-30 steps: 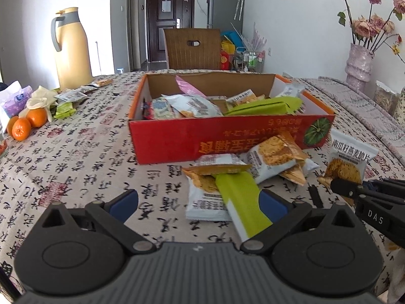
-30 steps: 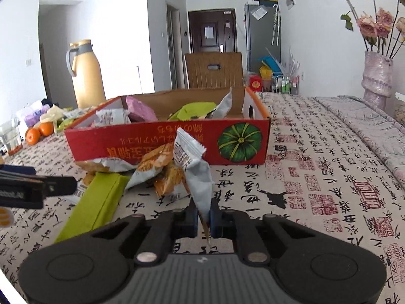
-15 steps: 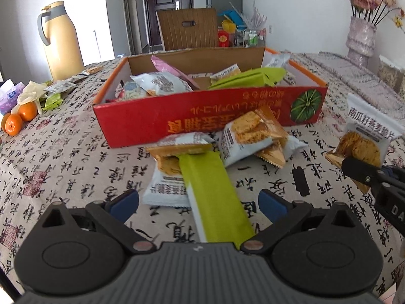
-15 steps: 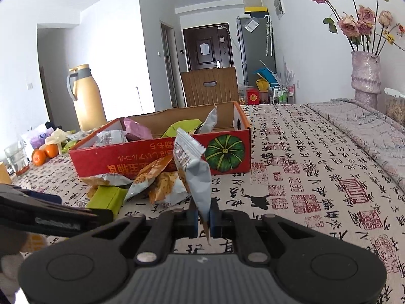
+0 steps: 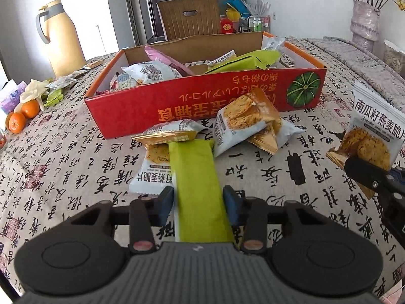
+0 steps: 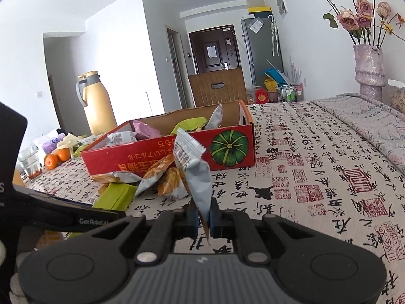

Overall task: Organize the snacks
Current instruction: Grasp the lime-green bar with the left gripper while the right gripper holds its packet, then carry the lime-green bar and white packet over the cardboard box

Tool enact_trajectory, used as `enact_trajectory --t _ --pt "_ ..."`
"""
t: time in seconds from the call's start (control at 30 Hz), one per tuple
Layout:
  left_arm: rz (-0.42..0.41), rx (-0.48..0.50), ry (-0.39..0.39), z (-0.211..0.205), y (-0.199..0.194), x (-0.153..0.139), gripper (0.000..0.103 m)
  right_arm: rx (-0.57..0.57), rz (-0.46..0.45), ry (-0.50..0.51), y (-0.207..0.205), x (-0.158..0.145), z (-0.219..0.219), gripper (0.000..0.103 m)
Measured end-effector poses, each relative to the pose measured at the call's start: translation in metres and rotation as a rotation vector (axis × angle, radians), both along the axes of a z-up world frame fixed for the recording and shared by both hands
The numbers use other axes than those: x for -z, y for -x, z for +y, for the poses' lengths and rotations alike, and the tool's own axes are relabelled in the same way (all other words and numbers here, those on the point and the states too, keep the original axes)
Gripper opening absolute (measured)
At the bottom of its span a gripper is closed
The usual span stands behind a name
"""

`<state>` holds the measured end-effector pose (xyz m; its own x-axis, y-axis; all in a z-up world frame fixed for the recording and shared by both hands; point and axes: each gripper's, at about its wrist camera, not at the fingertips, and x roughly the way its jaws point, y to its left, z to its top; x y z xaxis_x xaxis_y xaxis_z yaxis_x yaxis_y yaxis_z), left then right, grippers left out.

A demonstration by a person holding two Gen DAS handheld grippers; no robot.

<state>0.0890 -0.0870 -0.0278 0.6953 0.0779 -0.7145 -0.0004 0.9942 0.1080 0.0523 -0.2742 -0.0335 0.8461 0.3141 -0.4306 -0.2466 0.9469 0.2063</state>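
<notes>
— What is the left gripper (image 5: pixel 198 202) doing?
— Its jaws have just been closing around the green snack bar (image 5: pixel 197 185) lying on the tablecloth (image 5: pixel 63 157) before the red box (image 5: pixel 202 101); pads are meeting its edges.
— And the right gripper (image 6: pixel 202 215)?
— It is pinching an oat crisp packet (image 6: pixel 196 174) upright, near the box.

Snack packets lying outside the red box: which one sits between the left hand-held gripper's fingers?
The long plain green packet; the others outside the box are white-and-gold cracker packets.

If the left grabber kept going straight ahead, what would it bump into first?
The left gripper already straddles the green bar; straight on, it would likely meet the gold-edged cracker packet over the bar's far end, before the red box.
</notes>
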Motion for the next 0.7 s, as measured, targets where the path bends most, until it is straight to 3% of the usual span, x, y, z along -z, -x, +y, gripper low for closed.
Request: enact_trajectory --t 0.33,0.7 --pt "-0.032 0.020 0.024 0.004 0.020 -0.008 0.035 0.002 -0.017 0.007 0.018 -0.004 0.003 0.008" --pt "-0.129 0.072 0.060 0.012 0.048 -0.034 0.035 0.018 -0.050 0.036 0.034 -0.015 0.012 0.008"
